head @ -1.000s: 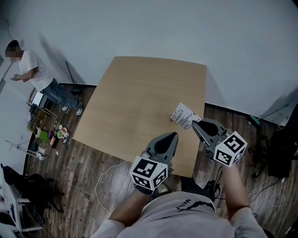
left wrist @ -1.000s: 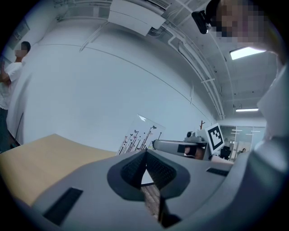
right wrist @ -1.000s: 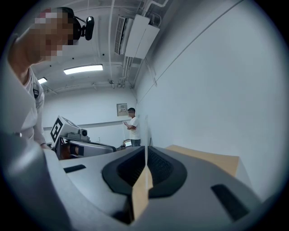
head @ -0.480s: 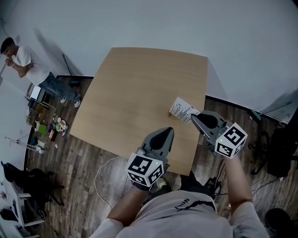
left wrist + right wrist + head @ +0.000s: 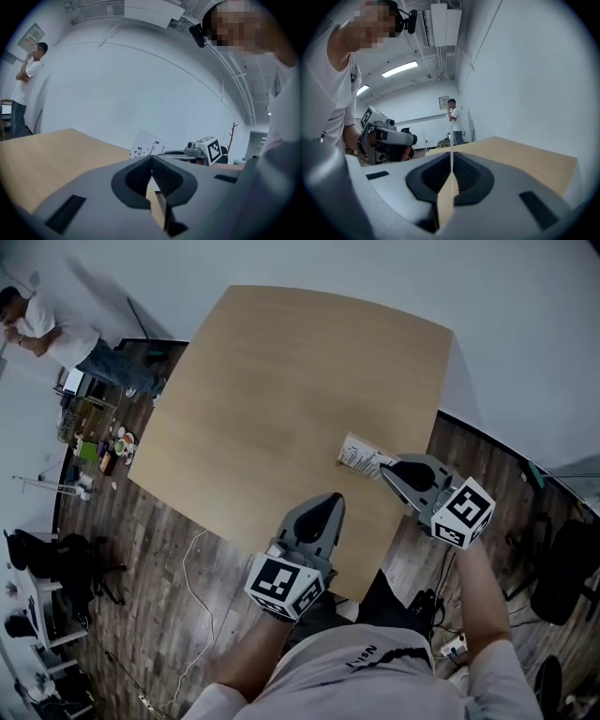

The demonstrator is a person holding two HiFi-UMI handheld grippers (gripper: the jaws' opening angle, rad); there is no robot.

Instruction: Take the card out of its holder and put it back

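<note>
A white printed card (image 5: 360,455) stands near the right front edge of the wooden table (image 5: 272,381). My right gripper (image 5: 385,469) is shut on its right end. In the right gripper view the card (image 5: 451,140) shows edge-on as a thin upright line pinched between the jaws of the right gripper (image 5: 451,161). A small brown piece (image 5: 339,461) sits at the card's left end; I cannot tell whether it is the holder. My left gripper (image 5: 332,500) hovers over the table's front edge, shut with nothing in it. The left gripper view shows the left gripper (image 5: 151,161), the card (image 5: 147,144) and the right gripper (image 5: 180,153).
A person (image 5: 42,324) stands by the wall at the far left, beside clutter on the floor (image 5: 98,451). A white cable (image 5: 192,563) runs over the wood floor below the table's front edge. A dark chair (image 5: 567,573) is at the right.
The head view has shifted, so the table sits higher and larger in frame. The right gripper keeps its hold on the card; the left gripper stays just in front of it.
</note>
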